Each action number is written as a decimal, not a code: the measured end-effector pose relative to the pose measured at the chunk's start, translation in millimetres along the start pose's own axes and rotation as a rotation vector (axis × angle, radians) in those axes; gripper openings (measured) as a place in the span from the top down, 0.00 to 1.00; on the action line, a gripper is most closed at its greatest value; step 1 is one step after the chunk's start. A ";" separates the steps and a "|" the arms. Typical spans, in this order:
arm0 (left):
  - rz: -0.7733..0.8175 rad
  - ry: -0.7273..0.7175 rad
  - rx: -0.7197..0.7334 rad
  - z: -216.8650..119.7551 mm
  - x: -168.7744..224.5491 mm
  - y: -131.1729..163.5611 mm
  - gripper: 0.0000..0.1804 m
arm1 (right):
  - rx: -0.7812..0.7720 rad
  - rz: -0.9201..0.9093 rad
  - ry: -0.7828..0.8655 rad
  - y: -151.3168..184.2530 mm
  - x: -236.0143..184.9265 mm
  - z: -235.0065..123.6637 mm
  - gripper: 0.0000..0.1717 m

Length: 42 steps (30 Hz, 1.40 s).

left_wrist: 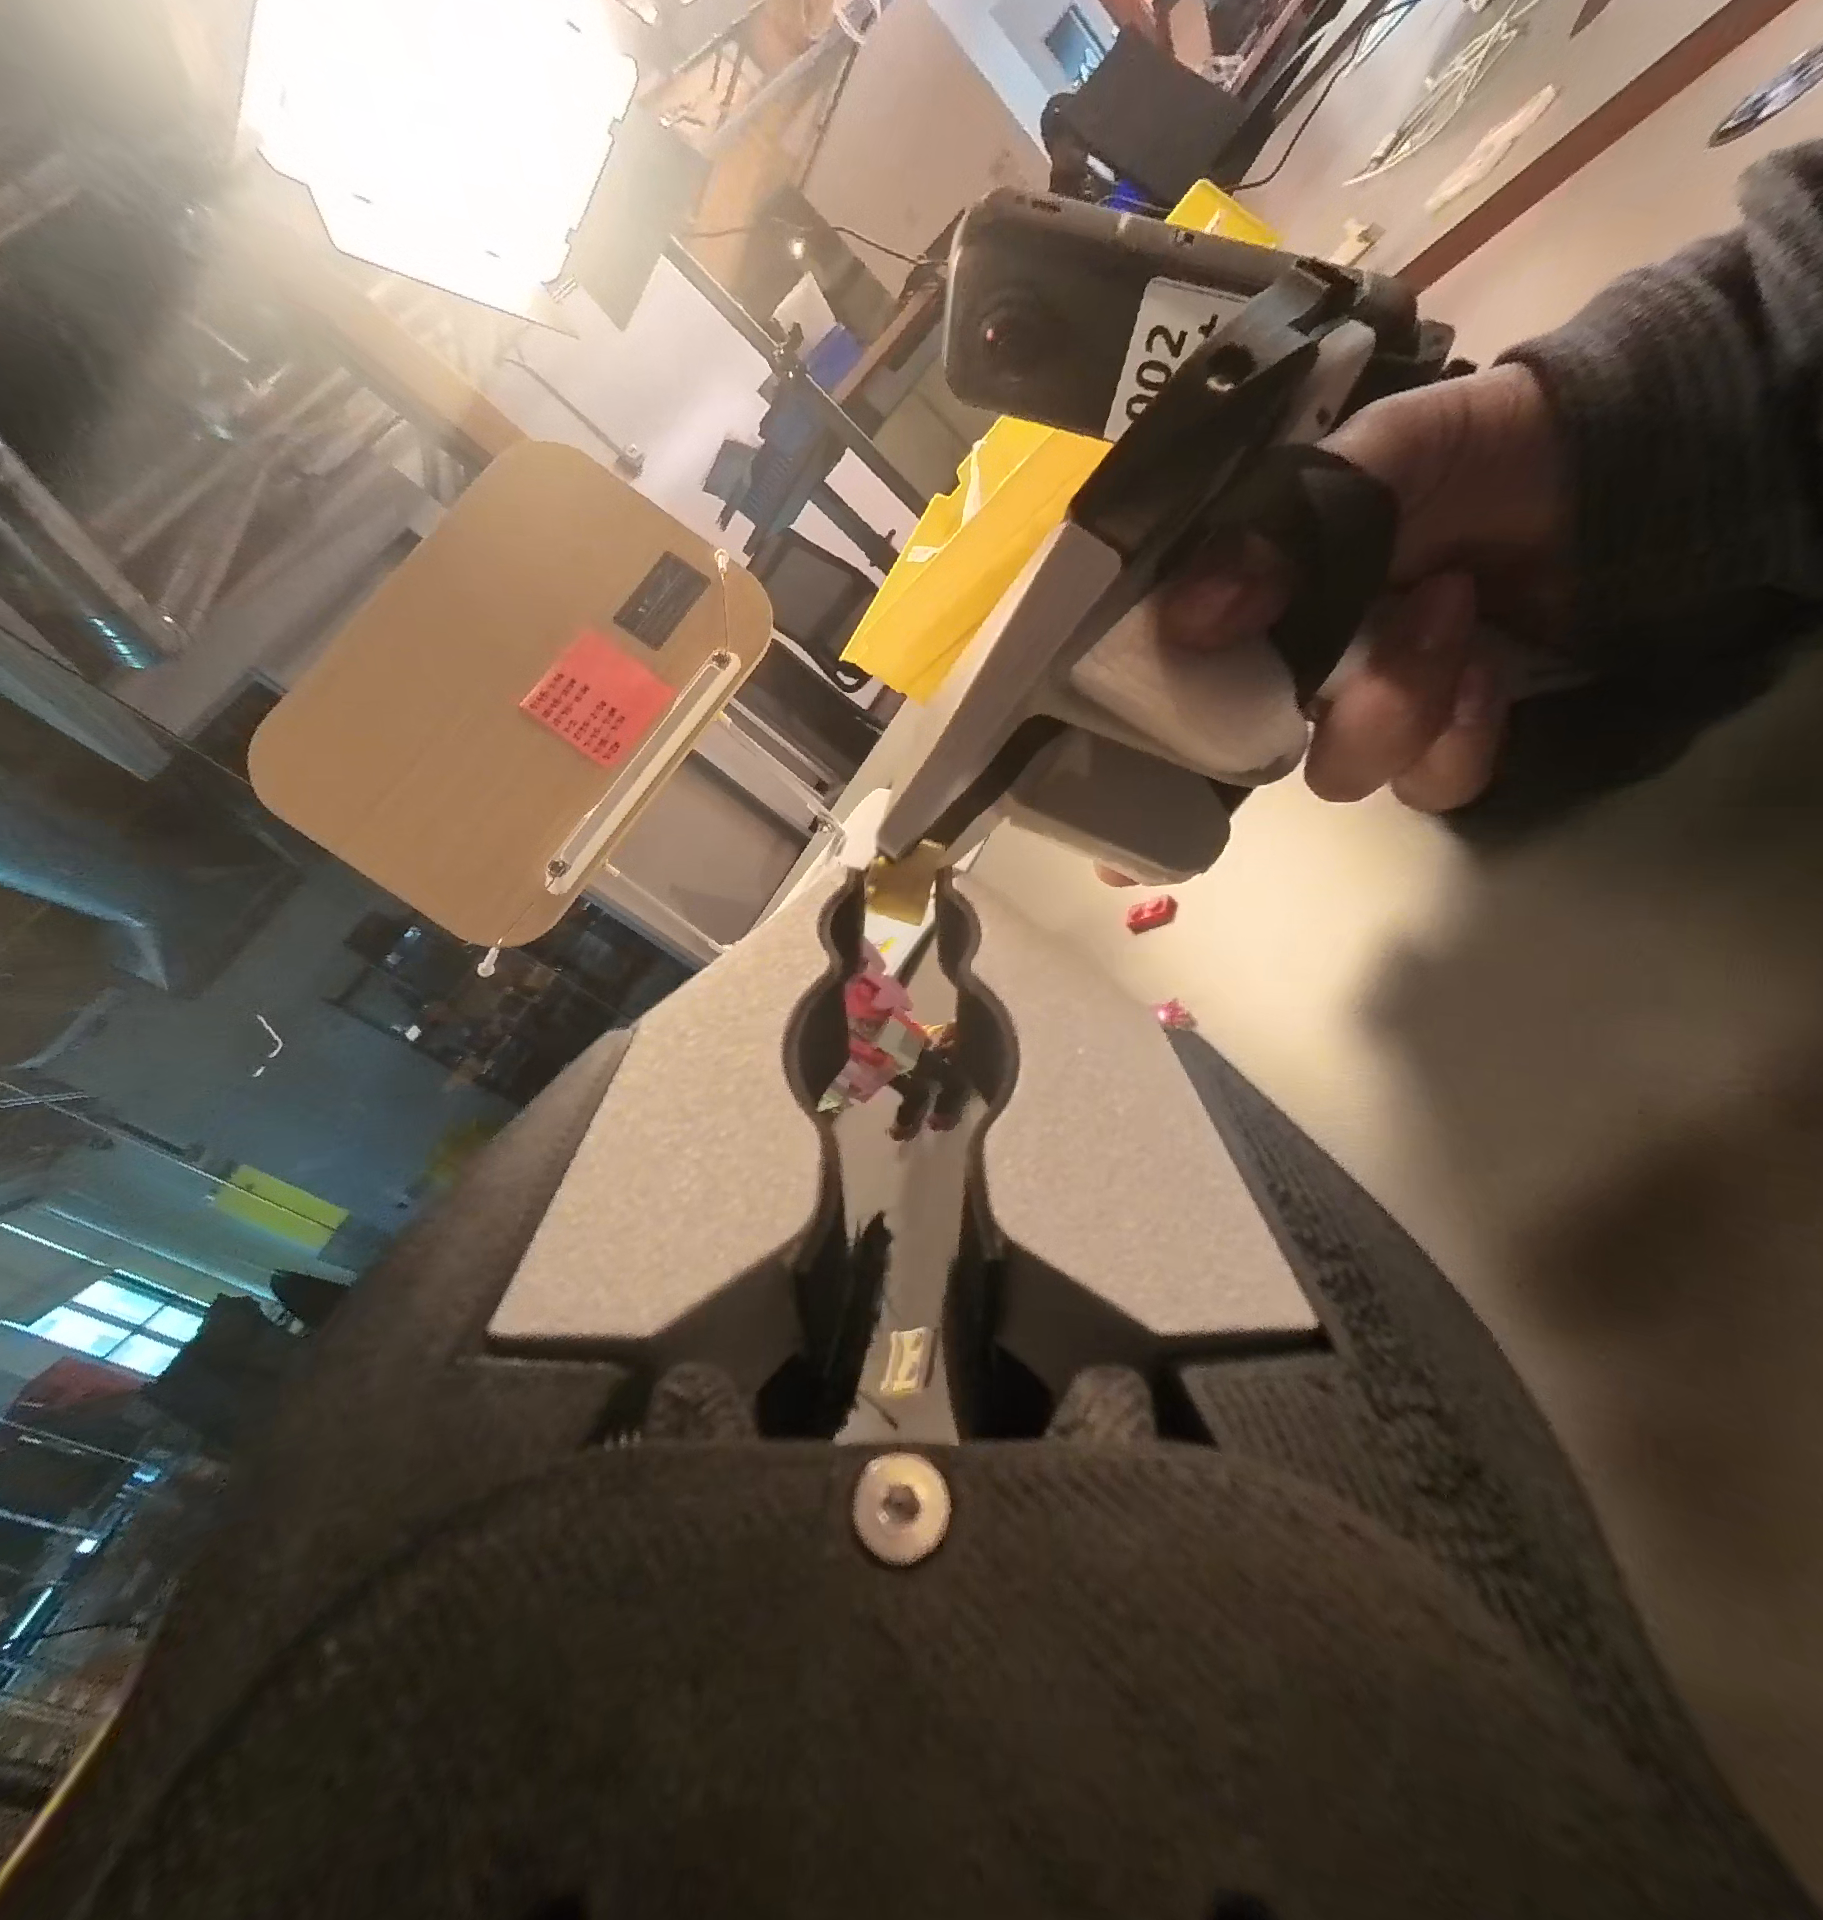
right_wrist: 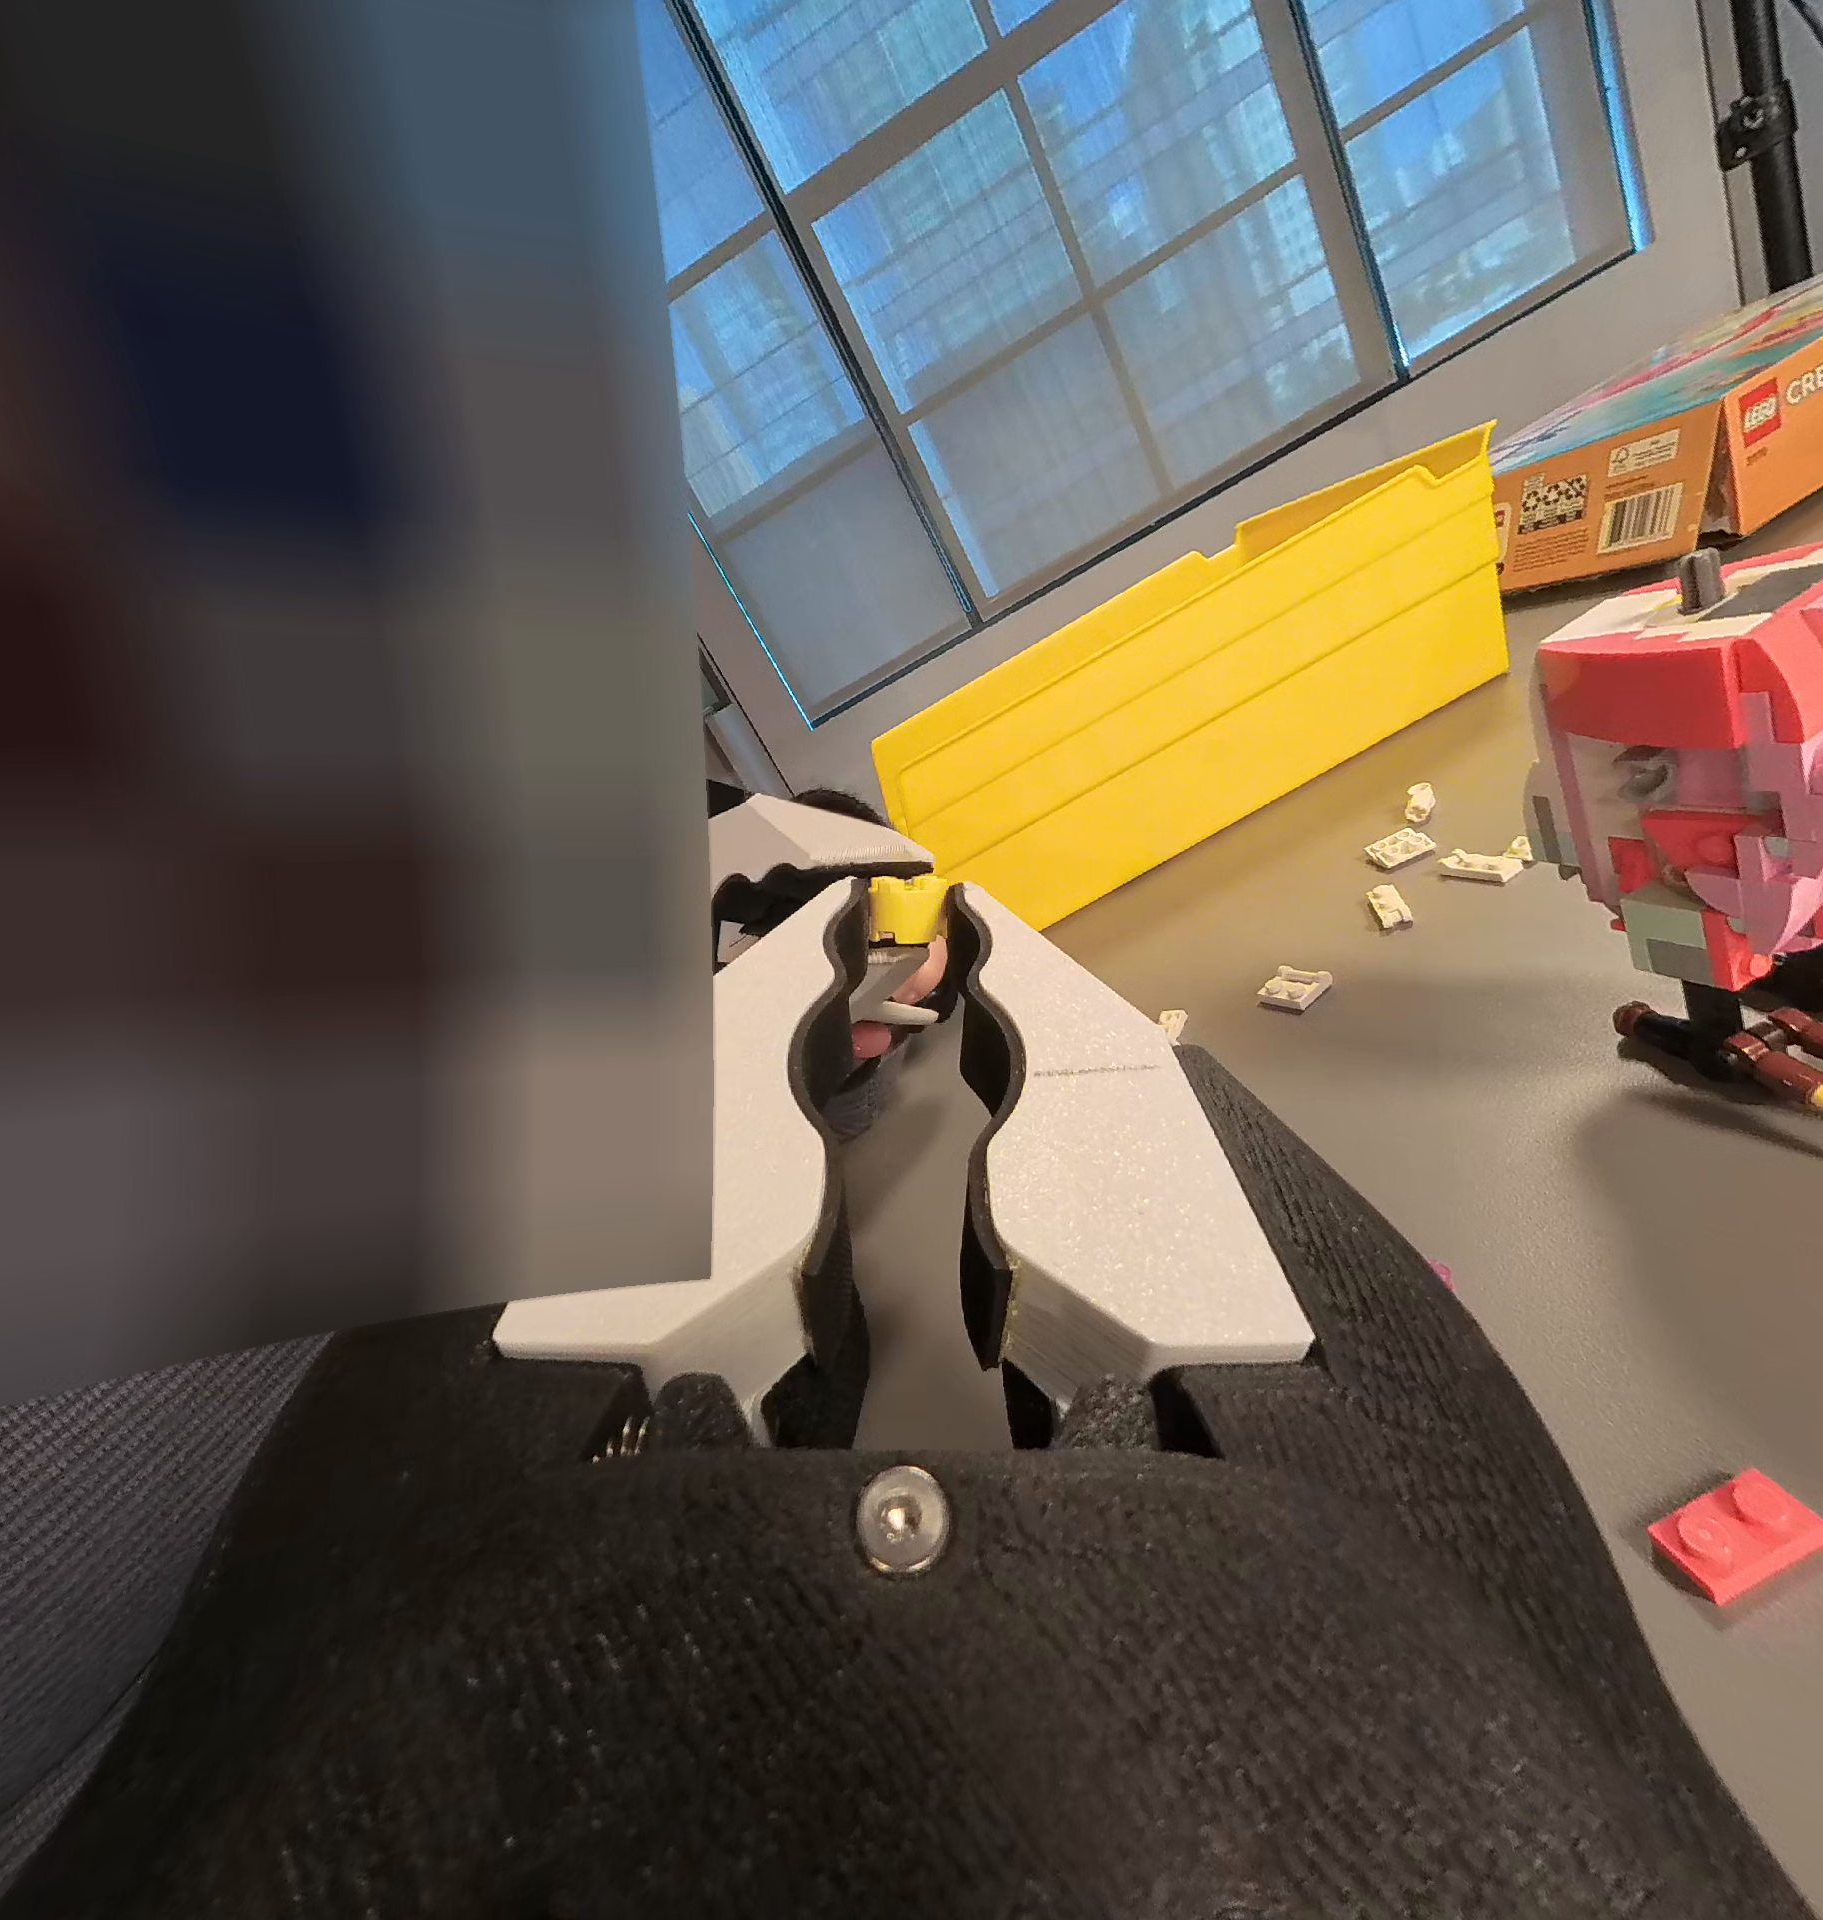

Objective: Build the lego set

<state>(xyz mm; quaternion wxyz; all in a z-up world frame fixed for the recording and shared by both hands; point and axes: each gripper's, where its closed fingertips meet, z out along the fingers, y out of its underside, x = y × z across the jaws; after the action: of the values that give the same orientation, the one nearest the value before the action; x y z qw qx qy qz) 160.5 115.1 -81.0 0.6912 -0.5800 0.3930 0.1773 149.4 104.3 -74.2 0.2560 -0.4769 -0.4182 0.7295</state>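
Observation:
A small yellow round brick (right_wrist: 907, 912) sits between the fingertips of both grippers. My right gripper (right_wrist: 909, 909) is shut on its sides. My left gripper (left_wrist: 902, 899) is shut on the same brick (left_wrist: 899, 896). In the right wrist view, one left finger (right_wrist: 824, 840) lies on top of the brick and the other shows beneath it. In the left wrist view, the right gripper's grey finger (left_wrist: 980, 707) comes down from the upper right, held by a hand (left_wrist: 1406, 623). A pink and red brick-built model (right_wrist: 1707, 810) stands on the grey table (right_wrist: 1406, 1195) to the right.
A yellow bin (right_wrist: 1198, 707) lies behind the grippers, with an orange cardboard box (right_wrist: 1665, 457) beyond it. Several small white pieces (right_wrist: 1400, 847) and a red plate (right_wrist: 1738, 1532) lie on the table. A wooden board with a pink note (left_wrist: 502, 686) shows at the left.

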 end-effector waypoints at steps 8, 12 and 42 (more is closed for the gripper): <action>0.034 -0.015 -0.007 -0.6 -0.6 0.3 0.94 | 0.003 0.000 -0.003 0.7 -1.8 0.3 0.93; 0.065 -0.030 -0.012 -0.6 -0.8 0.1 0.94 | 0.006 0.001 -0.007 0.9 -2.1 0.3 0.93; 0.402 0.088 -0.063 51.7 -6.5 34.9 0.95 | -0.354 -0.337 0.717 -53.4 115.3 -159.7 0.79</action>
<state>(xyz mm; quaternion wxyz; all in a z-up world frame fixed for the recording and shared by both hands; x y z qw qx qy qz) 149.4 174.4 -98.3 0.6056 -0.5183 0.5249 0.2984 245.6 279.5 -115.4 0.4147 -0.6618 -0.4933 0.3830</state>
